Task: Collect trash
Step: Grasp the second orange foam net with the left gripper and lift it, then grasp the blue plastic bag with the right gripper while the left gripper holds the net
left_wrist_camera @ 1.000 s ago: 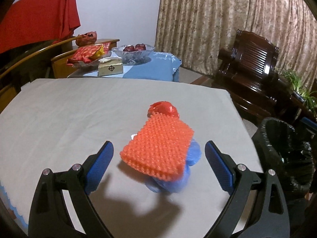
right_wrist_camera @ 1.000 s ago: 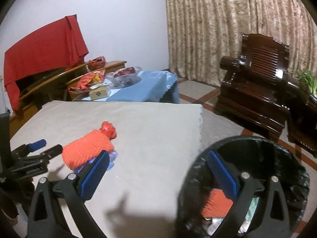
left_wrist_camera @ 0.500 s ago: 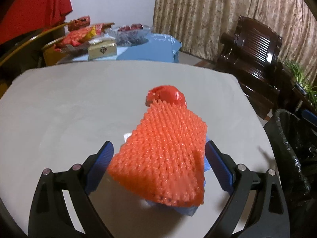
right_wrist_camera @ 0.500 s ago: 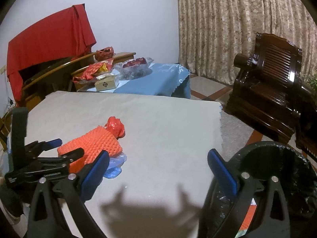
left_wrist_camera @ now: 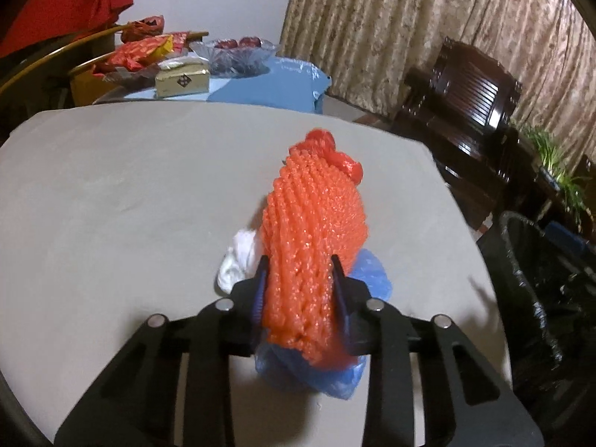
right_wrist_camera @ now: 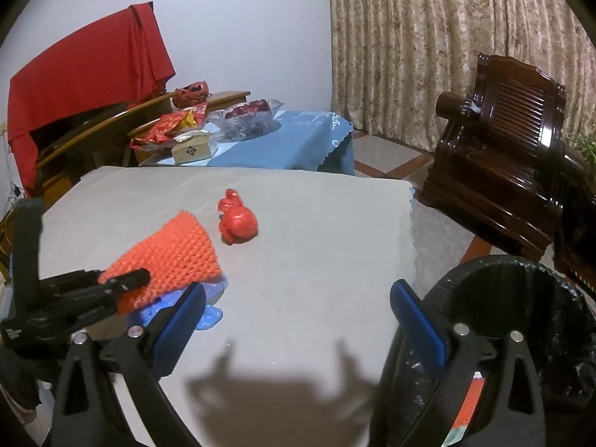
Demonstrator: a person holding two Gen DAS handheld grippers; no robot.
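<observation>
1. Left gripper [left_wrist_camera: 300, 290]: our jaws have just been closing and now pinch the near end of the orange foam net [left_wrist_camera: 316, 231]. The net fills the gap and bulges past both pads, so we're clamped on it.
2. Right gripper [right_wrist_camera: 298, 320]: jaws spread wide with nothing between them, hovering over the table [right_wrist_camera: 316, 260] edge beside the bin.
3. The net lies at 12 o'clock from our left jaws, running away toward the red crumpled wrapper [right_wrist_camera: 238, 223]. The wrapper looks to sit just past the net's far end, apart from it in the right wrist view.
4. Under the net: a blue plastic bag [left_wrist_camera: 368, 272] and, at 10 o'clock, a white crumpled scrap [left_wrist_camera: 236, 257]. We can't tell whether the bag is caught in the pinch.
5. Handling, our read: the net is light, soft and springy, and compresses a lot. Grip across its width near an end, as now. A shallow pinch could slip off the mesh on lift.
6. The bin with black liner [right_wrist_camera: 521, 298] sits at 3 o'clock off the table edge, with some trash already inside.
</observation>
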